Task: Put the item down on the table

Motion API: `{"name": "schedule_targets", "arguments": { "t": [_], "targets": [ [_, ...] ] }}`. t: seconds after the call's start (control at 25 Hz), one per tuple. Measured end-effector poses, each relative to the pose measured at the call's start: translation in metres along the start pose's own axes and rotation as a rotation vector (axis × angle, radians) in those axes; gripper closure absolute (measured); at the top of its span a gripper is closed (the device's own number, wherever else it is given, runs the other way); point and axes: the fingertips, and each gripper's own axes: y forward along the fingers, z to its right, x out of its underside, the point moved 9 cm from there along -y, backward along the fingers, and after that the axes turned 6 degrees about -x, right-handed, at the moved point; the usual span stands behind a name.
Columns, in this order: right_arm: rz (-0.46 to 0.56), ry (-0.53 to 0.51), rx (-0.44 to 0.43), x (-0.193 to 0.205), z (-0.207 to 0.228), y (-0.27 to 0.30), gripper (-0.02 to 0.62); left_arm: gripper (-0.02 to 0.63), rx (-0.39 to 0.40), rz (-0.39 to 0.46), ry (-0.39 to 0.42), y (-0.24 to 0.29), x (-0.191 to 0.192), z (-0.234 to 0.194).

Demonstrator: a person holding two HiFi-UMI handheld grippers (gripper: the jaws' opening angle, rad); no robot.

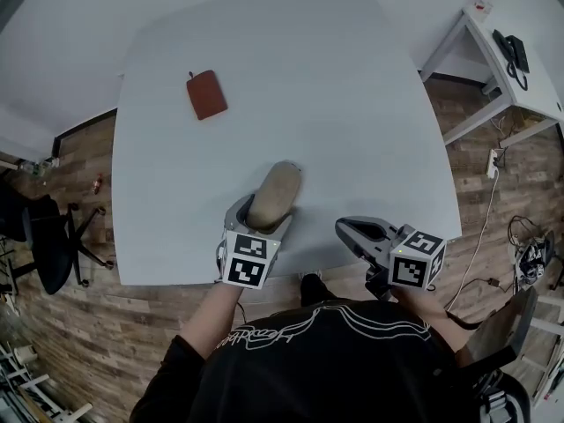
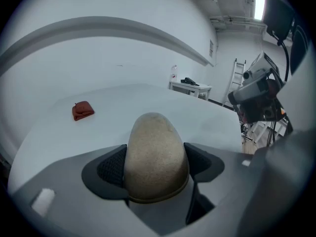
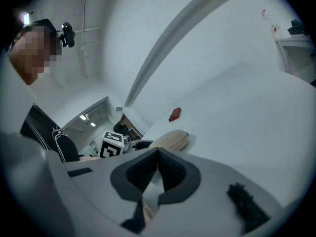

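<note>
A tan, egg-shaped item (image 1: 277,188) sticks out forward from my left gripper (image 1: 263,217), whose pads press on both its sides. In the left gripper view the item (image 2: 155,152) fills the space between the jaws of the left gripper (image 2: 155,166). It is low over the white table (image 1: 335,86), near the front edge; whether it touches the top I cannot tell. My right gripper (image 1: 351,229) is at the table's front right edge, shut with nothing in it (image 3: 158,166). The right gripper view shows the item (image 3: 170,141) from the side.
A red-brown pouch (image 1: 206,94) lies far left on the table, also seen as the pouch (image 2: 83,110) in the left gripper view. A white side desk (image 1: 493,69) stands at the back right. A black office chair (image 1: 44,236) is left of the table. Cables (image 1: 529,245) lie on the floor at the right.
</note>
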Motion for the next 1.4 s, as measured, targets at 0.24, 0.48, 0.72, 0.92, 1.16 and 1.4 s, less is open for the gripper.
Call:
{"name": "schedule_targets", "arguments": {
  "t": [0.24,0.48,0.72,0.92,1.16,1.4],
  "targets": [
    [-0.015,0.013,-0.016,0.002,0.004,0.006,0.588,0.236,-0.015,-0.001,0.013,0.008,0.009,0.001],
    [-0.033,0.017,-0.031,0.006,0.002,0.009,0.587,0.233,-0.014,-0.031,0.034,0.014,0.019,0.001],
    [-0.028,0.019,-0.017,0.015,-0.009,0.005,0.588,0.231,-0.005,-0.036,0.074,0.016,0.018,0.001],
    [-0.019,0.000,-0.005,0.027,-0.028,-0.004,0.588,0.171,0.044,0.001,0.089,0.005,0.014,0.005],
    [0.010,-0.069,-0.015,0.041,-0.070,-0.015,0.586,0.171,0.104,0.079,0.034,-0.055,0.004,0.014],
    [0.078,-0.158,-0.040,0.061,-0.138,-0.025,0.586,0.259,0.261,0.191,-0.056,-0.161,0.011,0.038]
  ]
}}
